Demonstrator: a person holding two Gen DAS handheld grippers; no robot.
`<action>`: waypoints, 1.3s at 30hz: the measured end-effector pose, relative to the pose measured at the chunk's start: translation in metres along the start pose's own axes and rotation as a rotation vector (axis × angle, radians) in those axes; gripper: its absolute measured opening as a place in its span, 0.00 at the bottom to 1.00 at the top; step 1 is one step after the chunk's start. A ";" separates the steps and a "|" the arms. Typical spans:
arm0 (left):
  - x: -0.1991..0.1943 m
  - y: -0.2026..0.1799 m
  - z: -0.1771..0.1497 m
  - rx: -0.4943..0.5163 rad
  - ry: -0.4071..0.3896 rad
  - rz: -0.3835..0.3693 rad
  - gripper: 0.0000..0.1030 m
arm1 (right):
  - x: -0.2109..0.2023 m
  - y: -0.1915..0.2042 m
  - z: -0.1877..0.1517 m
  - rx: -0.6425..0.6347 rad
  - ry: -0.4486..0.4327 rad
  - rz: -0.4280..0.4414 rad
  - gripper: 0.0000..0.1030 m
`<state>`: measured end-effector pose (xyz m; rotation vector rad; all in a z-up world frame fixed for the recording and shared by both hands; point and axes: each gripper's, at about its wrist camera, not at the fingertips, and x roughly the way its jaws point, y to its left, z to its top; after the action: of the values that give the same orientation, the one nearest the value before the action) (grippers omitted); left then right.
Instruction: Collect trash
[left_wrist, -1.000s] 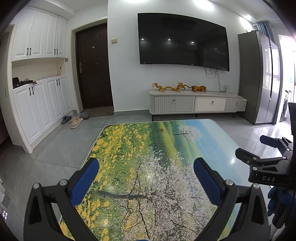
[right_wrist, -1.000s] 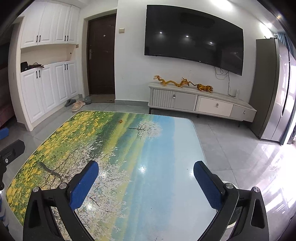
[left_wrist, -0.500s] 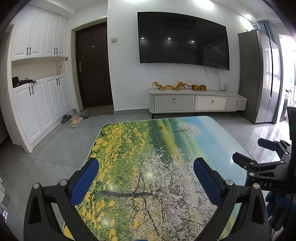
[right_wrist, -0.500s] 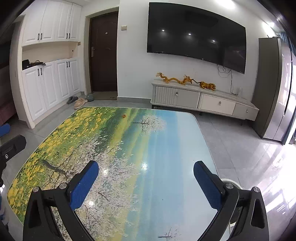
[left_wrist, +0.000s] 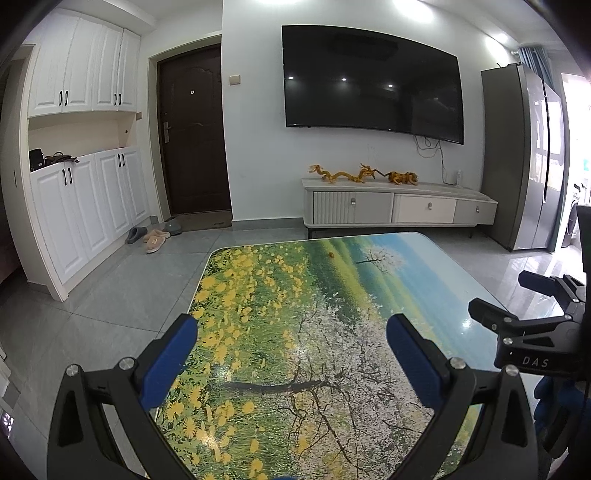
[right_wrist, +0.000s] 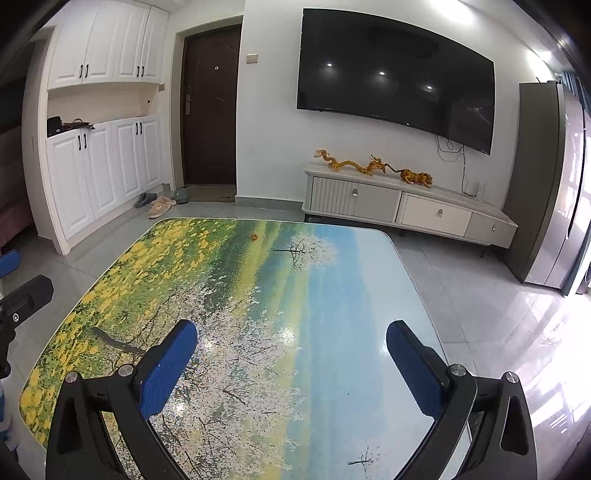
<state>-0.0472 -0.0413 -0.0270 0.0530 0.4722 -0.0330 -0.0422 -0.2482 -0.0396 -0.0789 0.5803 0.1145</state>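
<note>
A small orange-brown scrap (left_wrist: 331, 254) lies near the far edge of the table (left_wrist: 406, 280), whose top bears a printed landscape; it also shows in the right wrist view (right_wrist: 254, 236) on the table (right_wrist: 354, 295). My left gripper (left_wrist: 291, 332) is open and empty above the table's near left part. My right gripper (right_wrist: 291, 338) is open and empty above the near right part, and shows at the right edge of the left wrist view (left_wrist: 524, 306). Both are far from the scrap.
A white TV cabinet (left_wrist: 399, 208) with golden figurines (left_wrist: 364, 175) stands against the far wall under a TV (left_wrist: 373, 81). A fridge (left_wrist: 524, 158) is at the right, white cupboards (left_wrist: 85, 199) and slippers (left_wrist: 155, 236) at the left by a dark door (left_wrist: 192, 133).
Both grippers have moved forward over the table and pitched down slightly, so the table's far edge sits lower in view. Both stay open and empty.
</note>
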 end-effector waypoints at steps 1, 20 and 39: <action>-0.001 0.001 0.000 -0.001 -0.001 0.001 1.00 | -0.001 0.001 -0.001 -0.003 0.000 -0.002 1.00; -0.016 -0.019 0.003 0.023 -0.038 -0.031 1.00 | -0.035 -0.035 -0.007 0.069 -0.052 -0.092 1.00; -0.018 -0.037 0.001 0.042 -0.030 -0.057 1.00 | -0.043 -0.047 -0.015 0.089 -0.057 -0.100 1.00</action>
<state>-0.0643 -0.0780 -0.0199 0.0805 0.4432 -0.0997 -0.0802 -0.3001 -0.0264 -0.0184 0.5233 -0.0061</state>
